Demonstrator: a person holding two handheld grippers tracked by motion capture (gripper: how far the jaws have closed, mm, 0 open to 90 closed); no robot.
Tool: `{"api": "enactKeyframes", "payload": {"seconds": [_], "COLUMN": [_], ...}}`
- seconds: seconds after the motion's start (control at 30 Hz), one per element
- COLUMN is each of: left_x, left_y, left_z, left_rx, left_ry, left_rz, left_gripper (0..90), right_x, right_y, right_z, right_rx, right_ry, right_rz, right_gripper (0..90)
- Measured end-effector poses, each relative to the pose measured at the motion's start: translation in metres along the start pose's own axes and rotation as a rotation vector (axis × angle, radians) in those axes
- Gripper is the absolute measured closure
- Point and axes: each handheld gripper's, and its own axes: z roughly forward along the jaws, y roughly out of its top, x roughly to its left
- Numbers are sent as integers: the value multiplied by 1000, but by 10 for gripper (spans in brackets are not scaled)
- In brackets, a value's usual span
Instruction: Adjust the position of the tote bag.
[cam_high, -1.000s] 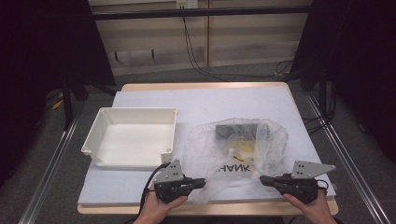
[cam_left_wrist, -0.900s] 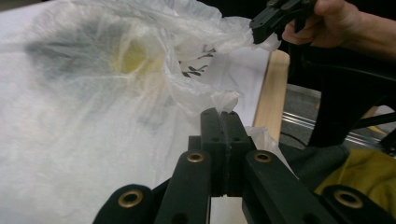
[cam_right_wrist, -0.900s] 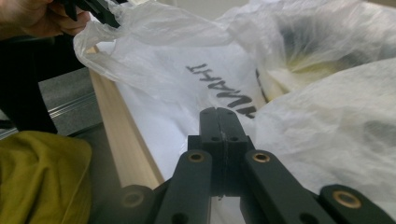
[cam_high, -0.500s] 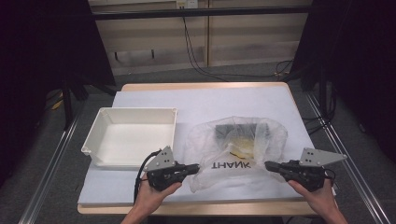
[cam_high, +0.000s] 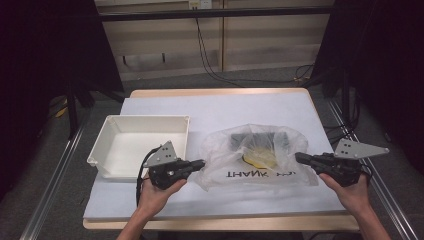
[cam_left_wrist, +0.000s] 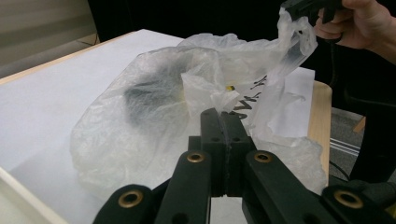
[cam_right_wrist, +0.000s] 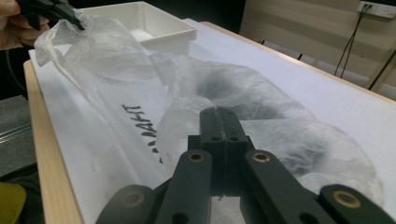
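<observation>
A clear plastic bag (cam_high: 257, 172) printed with black letters lies on the white-covered table. Inside it I can make out a dark object (cam_high: 255, 138) and something yellow (cam_high: 260, 157). My left gripper (cam_high: 201, 163) is shut on the bag's left edge, and my right gripper (cam_high: 297, 157) is shut on its right edge, so the bag is stretched between them. In the left gripper view the shut jaws (cam_left_wrist: 223, 113) pinch the film of the bag (cam_left_wrist: 154, 107). In the right gripper view the shut jaws (cam_right_wrist: 223, 112) likewise meet the bag (cam_right_wrist: 280, 121).
A white, empty-looking tray (cam_high: 145, 119) stands left of the bag, close to my left gripper, and shows again as the tray (cam_right_wrist: 154, 23) in the right gripper view. Bare table (cam_high: 225, 105) lies behind the bag. The wooden front edge is near both hands.
Both grippers have moved apart and a little forward, the right one farther right. The bag between them has been pulled wider and its edges lifted.
</observation>
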Motion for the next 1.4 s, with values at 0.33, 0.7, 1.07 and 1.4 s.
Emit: {"api": "enactKeyframes", "payload": {"seconds": [0.33, 0.7, 1.07, 1.4], "left_x": [20, 46, 65, 87], "left_y": [12, 23, 38, 43], "left_z": [-8, -15, -16, -8], "left_rx": [18, 42, 81, 163], "left_ry": [42, 79, 116, 161], "left_rz": [6, -15, 3, -1], "left_gripper": [900, 900, 900, 900], "right_x": [-21, -43, -65, -87], "right_y": [12, 30, 41, 46], "right_z": [1, -4, -3, 2], "right_rx": [15, 22, 46, 103], "right_ry": [-38, -87, -125, -165], "right_rz": [-1, -2, 3, 10], "right_gripper": [900, 900, 900, 900]}}
